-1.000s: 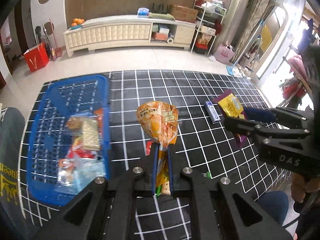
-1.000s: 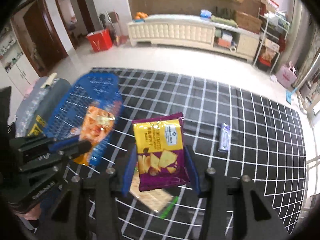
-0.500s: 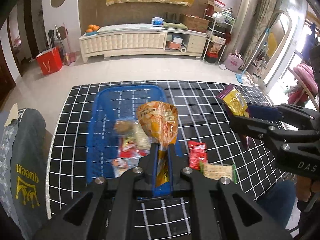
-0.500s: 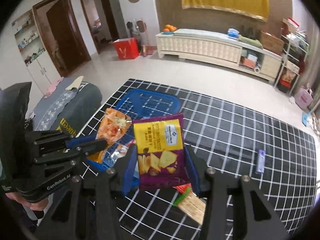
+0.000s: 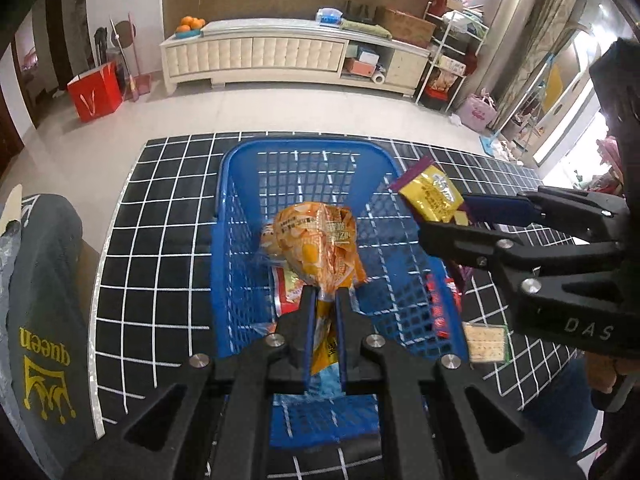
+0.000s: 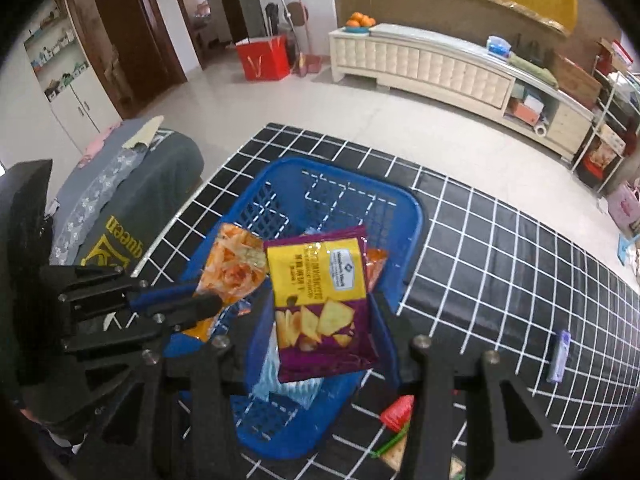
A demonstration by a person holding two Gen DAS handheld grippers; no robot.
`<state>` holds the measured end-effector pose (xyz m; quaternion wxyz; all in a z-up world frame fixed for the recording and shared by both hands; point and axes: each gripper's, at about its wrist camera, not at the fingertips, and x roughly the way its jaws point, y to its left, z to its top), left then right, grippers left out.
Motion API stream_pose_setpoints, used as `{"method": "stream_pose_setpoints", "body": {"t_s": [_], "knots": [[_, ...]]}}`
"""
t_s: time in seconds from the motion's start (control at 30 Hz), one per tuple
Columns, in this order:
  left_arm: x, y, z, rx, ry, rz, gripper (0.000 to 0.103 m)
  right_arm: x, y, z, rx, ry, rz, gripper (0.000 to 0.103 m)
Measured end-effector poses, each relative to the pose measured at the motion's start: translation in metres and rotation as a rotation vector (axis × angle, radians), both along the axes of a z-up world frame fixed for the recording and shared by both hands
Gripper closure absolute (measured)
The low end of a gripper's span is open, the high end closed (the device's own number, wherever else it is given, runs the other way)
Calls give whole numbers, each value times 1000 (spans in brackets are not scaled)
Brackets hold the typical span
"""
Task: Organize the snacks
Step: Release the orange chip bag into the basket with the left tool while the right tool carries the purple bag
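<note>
A blue plastic basket (image 5: pixel 304 148) stands on the black grid mat and holds several snack packs; it also shows in the right wrist view (image 6: pixel 412 216). My left gripper (image 5: pixel 323 300) is shut on an orange snack bag (image 5: pixel 316 244) and holds it above the basket. My right gripper (image 6: pixel 322 312) is shut on a purple and yellow chips bag (image 6: pixel 320 300) and holds it over the basket's right side. The orange bag (image 6: pixel 236 264) and the left gripper (image 6: pixel 192 304) show at the left of the right wrist view. The chips bag (image 5: pixel 432 192) shows at the right of the left wrist view.
A red snack pack (image 5: pixel 442 308) and a cracker pack (image 5: pixel 486 344) lie on the mat right of the basket. A small blue pack (image 6: pixel 558 356) lies far right. A grey cushion marked "queen" (image 5: pixel 44 312) lies left of the mat.
Both grippers have moved left with their bags, from over the open mat to over the basket. The basket now sits in the middle of both views.
</note>
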<state>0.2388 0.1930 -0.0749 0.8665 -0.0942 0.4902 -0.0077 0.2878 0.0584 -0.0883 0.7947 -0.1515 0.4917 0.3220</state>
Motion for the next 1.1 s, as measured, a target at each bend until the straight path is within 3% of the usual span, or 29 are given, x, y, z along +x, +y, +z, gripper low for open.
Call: {"method": "stream_pose_setpoints", "body": {"t_s": [0.33, 0.53, 0.73, 1.1], "knots": [[37, 18, -21, -9, 25, 3, 93, 27, 13, -25, -69, 26, -18, 51], [47, 21, -25, -54, 34, -7, 75, 25, 12, -21, -67, 15, -12, 51], [43, 17, -24, -55, 56, -14, 68, 23, 11, -17, -53, 21, -23, 51], [18, 43, 2, -1, -5, 43, 62, 21, 35, -24, -93, 48, -24, 51]]}}
